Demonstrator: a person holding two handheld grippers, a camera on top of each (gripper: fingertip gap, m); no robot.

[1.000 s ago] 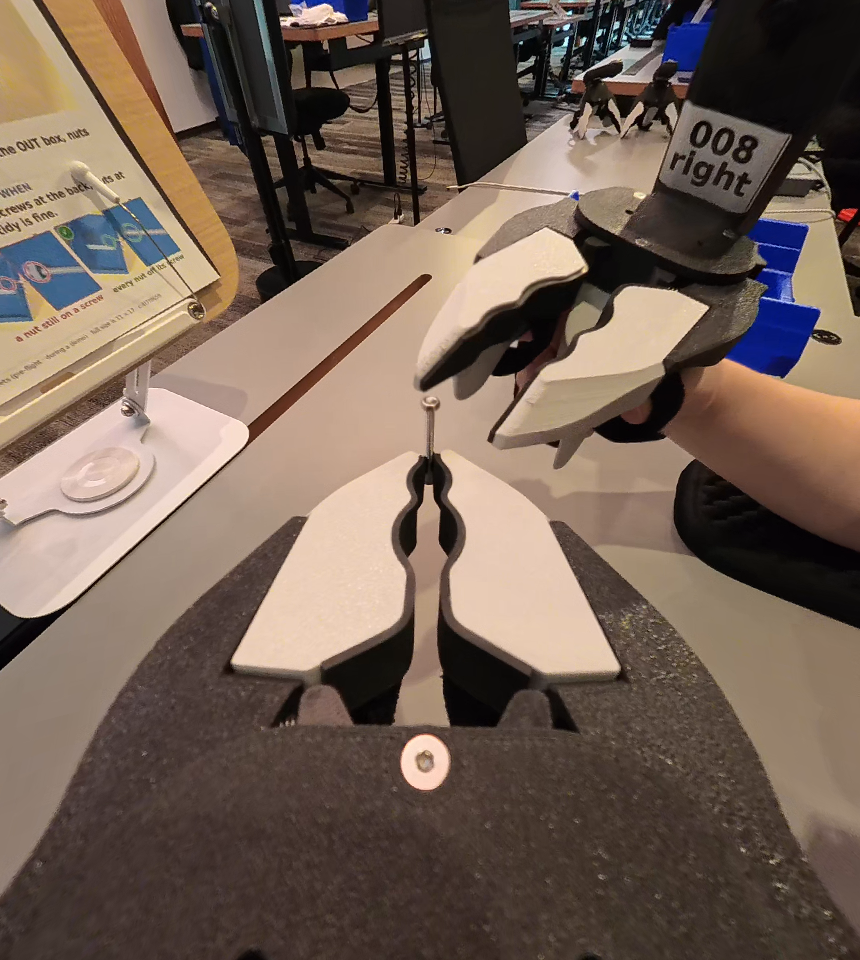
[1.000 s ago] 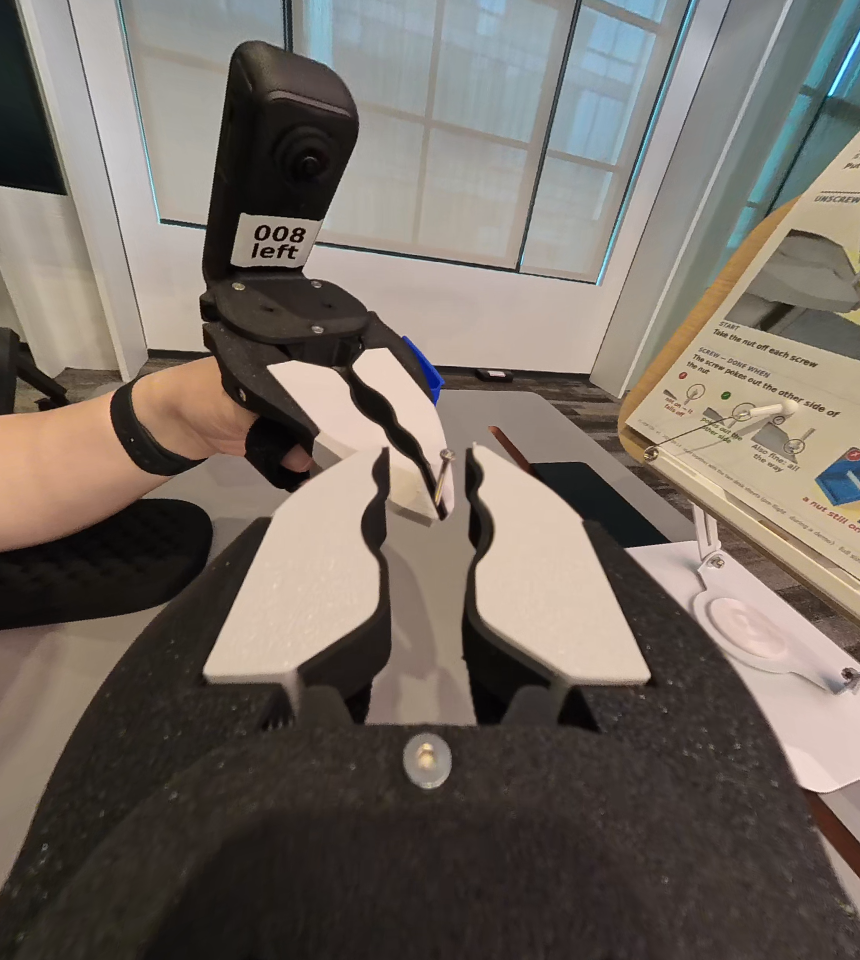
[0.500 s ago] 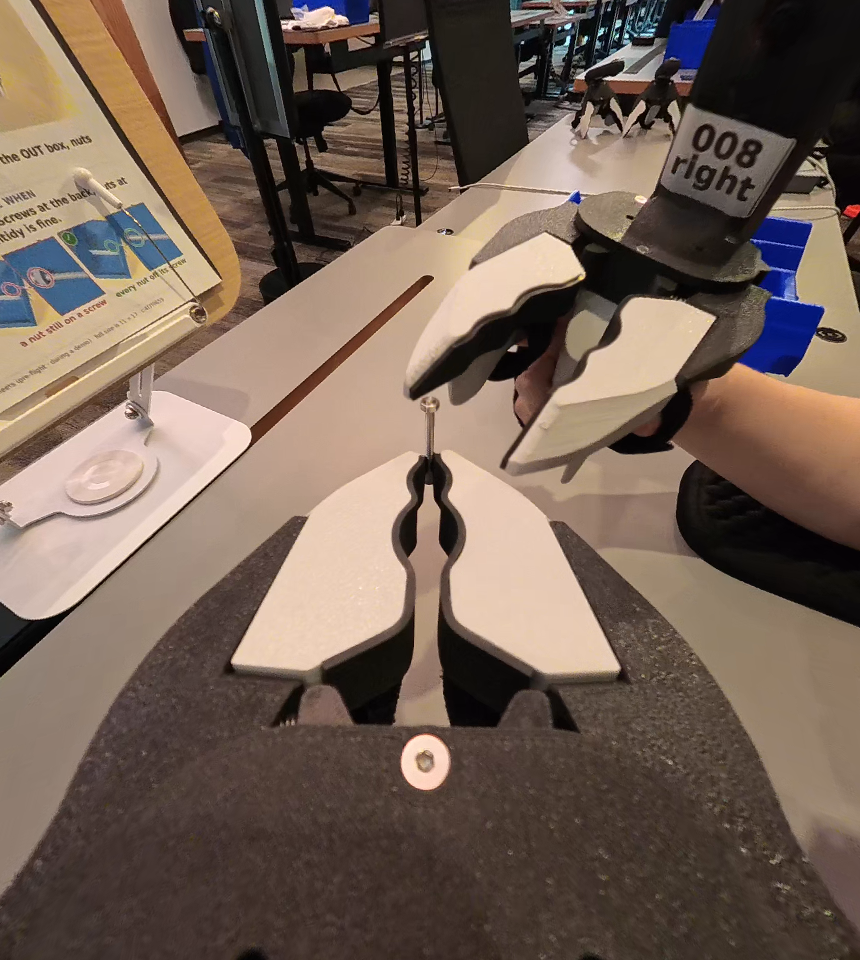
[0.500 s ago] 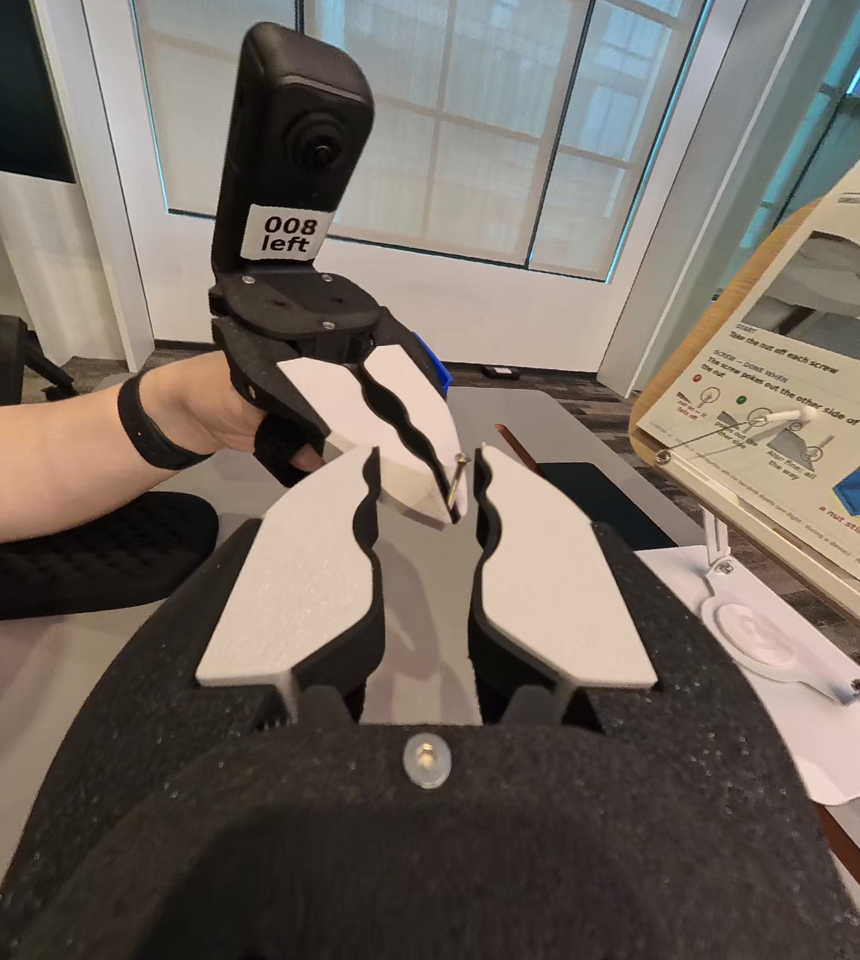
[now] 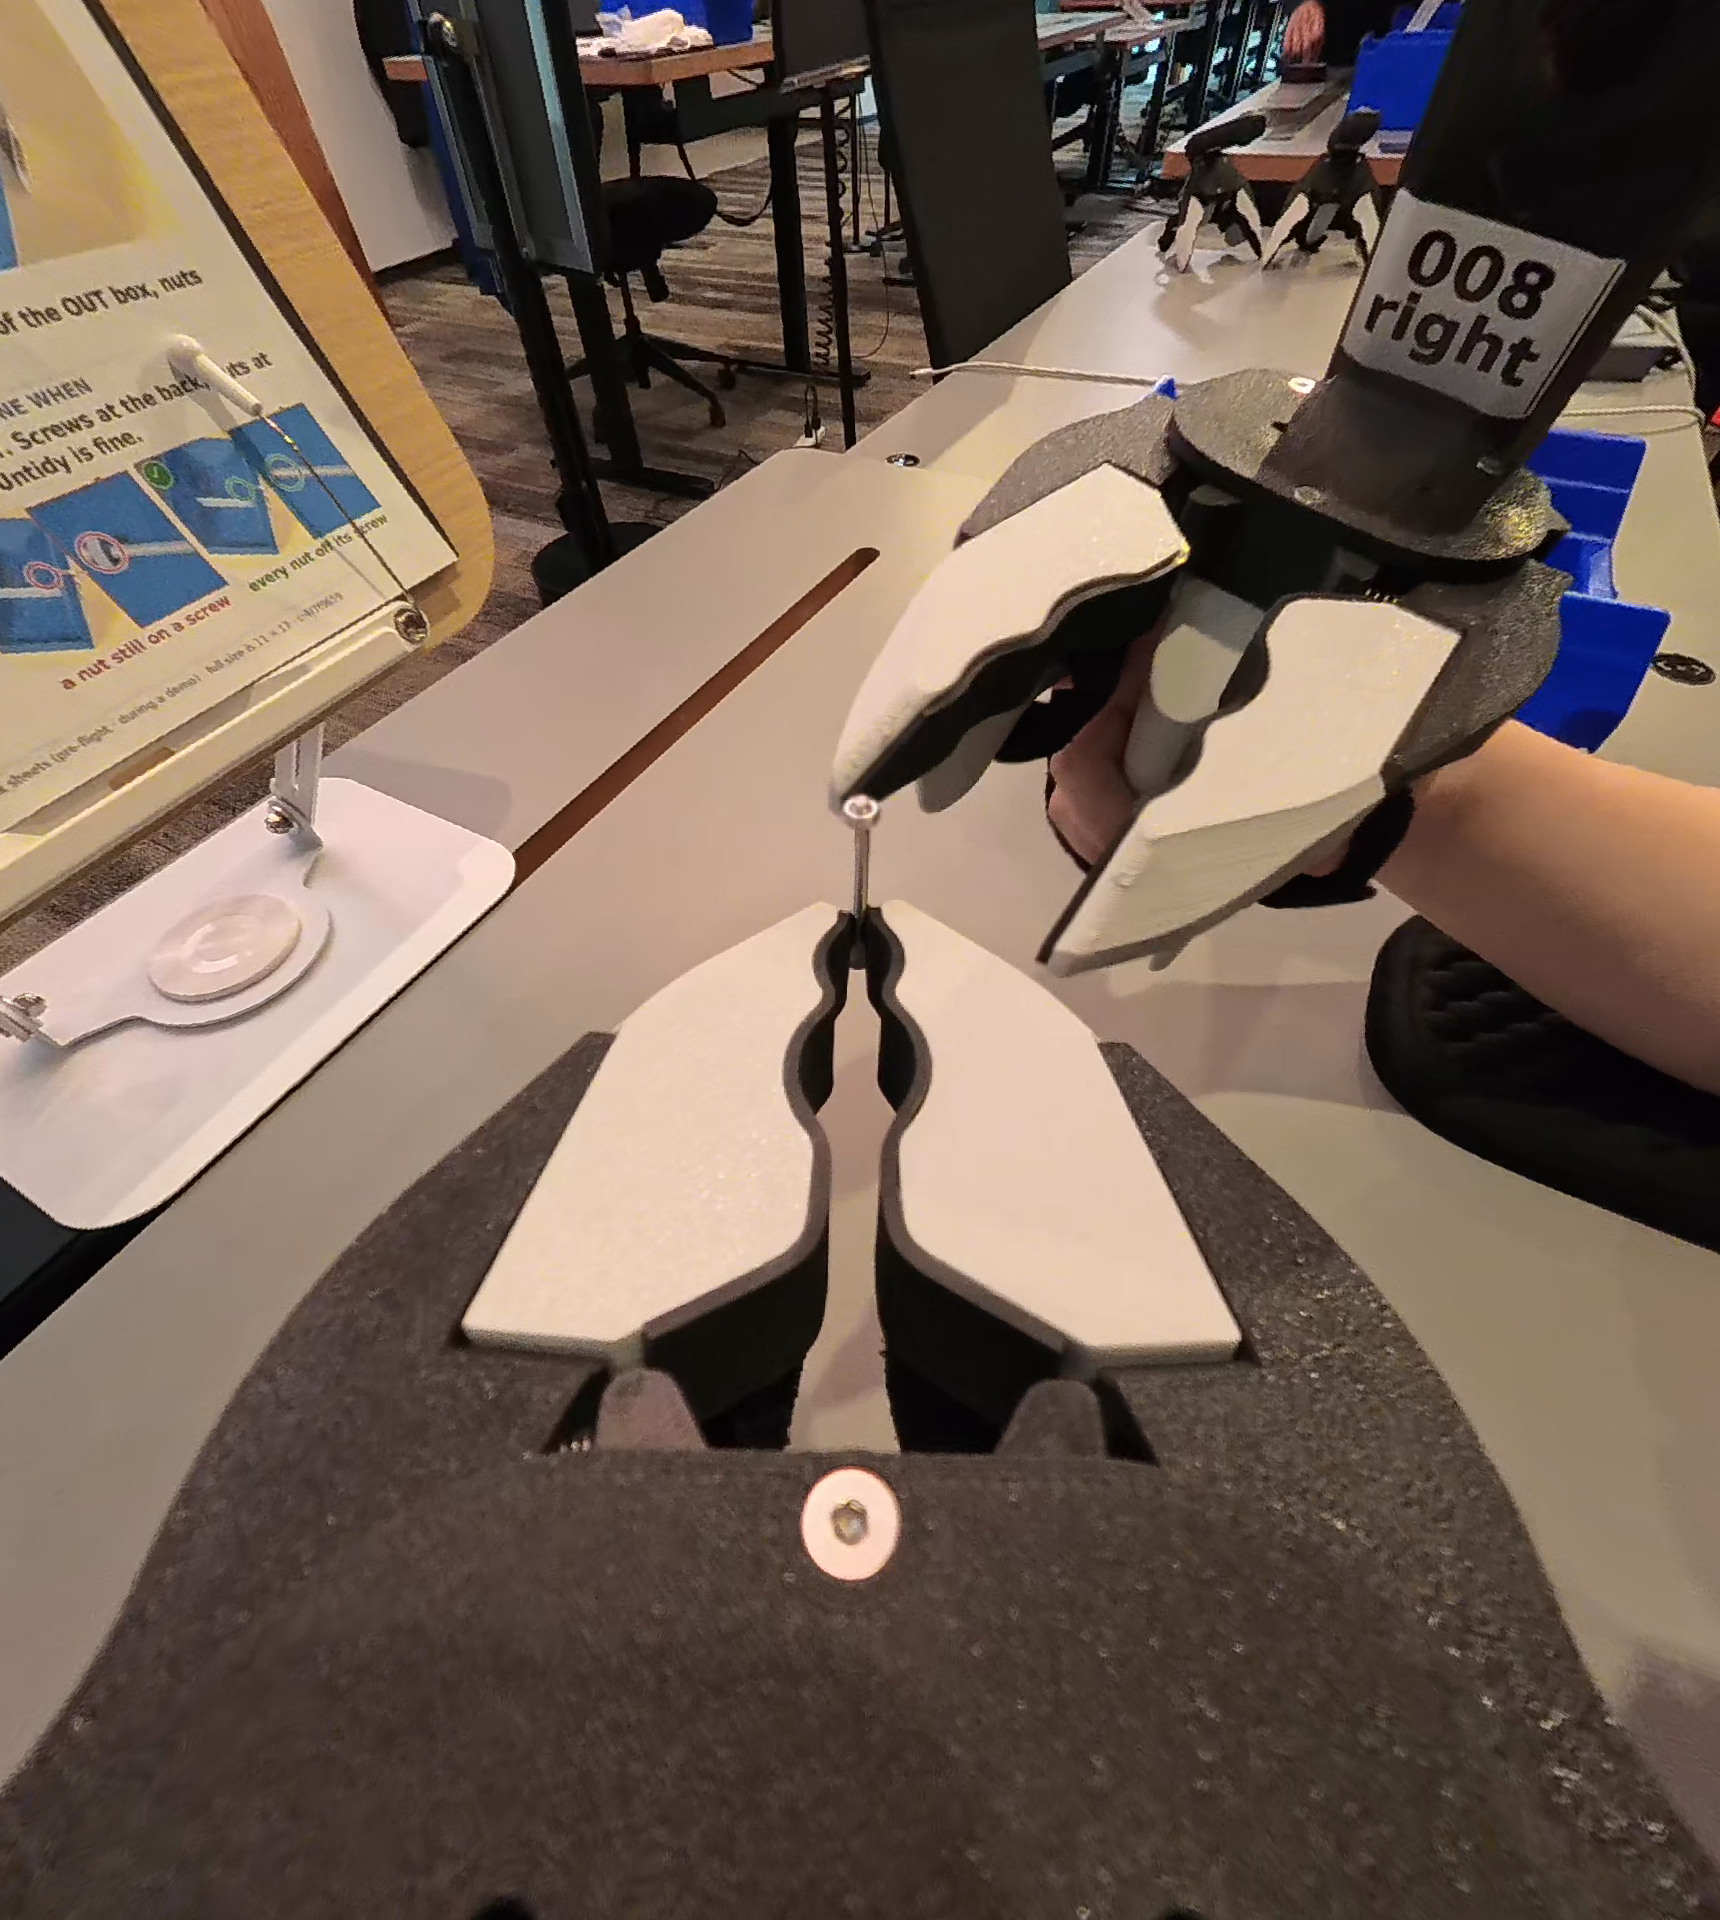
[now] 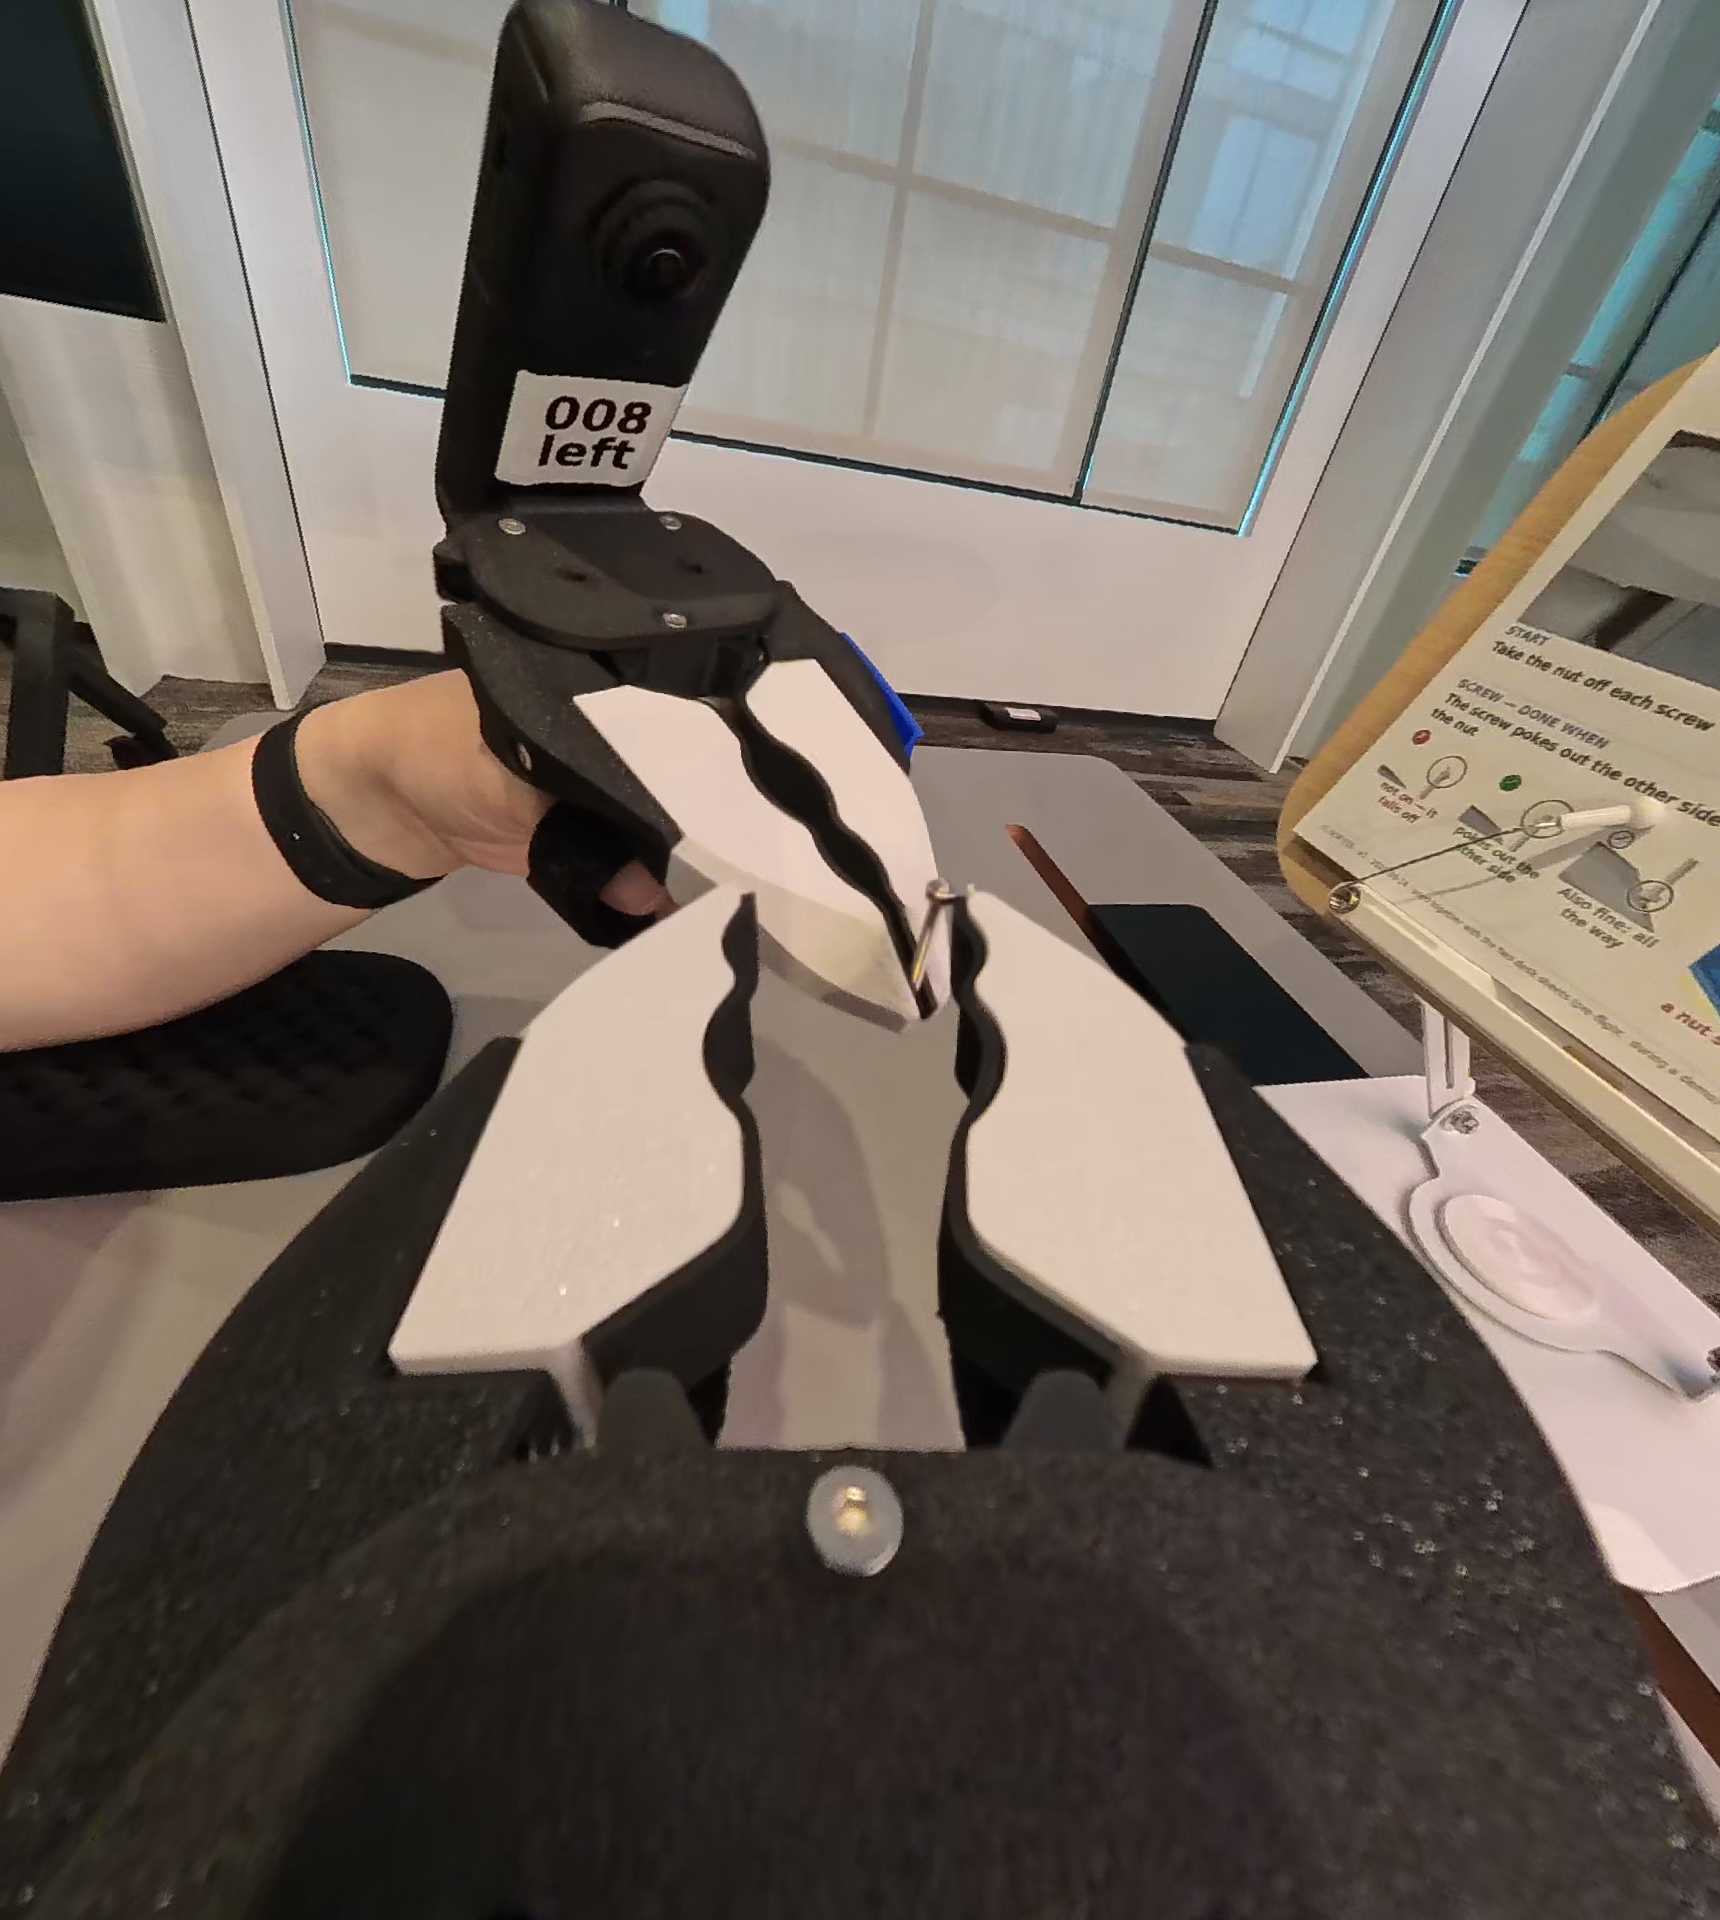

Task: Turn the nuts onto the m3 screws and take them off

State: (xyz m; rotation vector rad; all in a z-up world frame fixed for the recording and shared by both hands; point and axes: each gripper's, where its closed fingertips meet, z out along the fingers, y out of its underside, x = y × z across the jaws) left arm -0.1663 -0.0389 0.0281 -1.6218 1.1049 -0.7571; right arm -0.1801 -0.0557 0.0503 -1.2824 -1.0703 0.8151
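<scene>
My left gripper point(image 5: 861, 916) is shut on the lower end of a thin m3 screw point(image 5: 861, 862), which stands upright from its tips with the head on top. My right gripper point(image 5: 944, 868) is open. One of its fingertips point(image 5: 851, 774) is right at the screw head and the other hangs to the right. In the right wrist view the screw point(image 6: 929, 935) leans close to the inner edge of my right gripper's point(image 6: 856, 904) right finger, held by the left gripper point(image 6: 913, 997). I see no nut.
An instruction board point(image 5: 108, 468) on a white stand base point(image 5: 212, 1091) stands at the left of the grey table point(image 5: 627, 644). A blue bin point(image 5: 1594, 623) sits behind the right gripper. A black wrist pad point(image 5: 1562, 1101) lies under the person's forearm.
My right gripper has shifted left and down toward the screw, so one fingertip now sits at its head. My left gripper keeps the screw still.
</scene>
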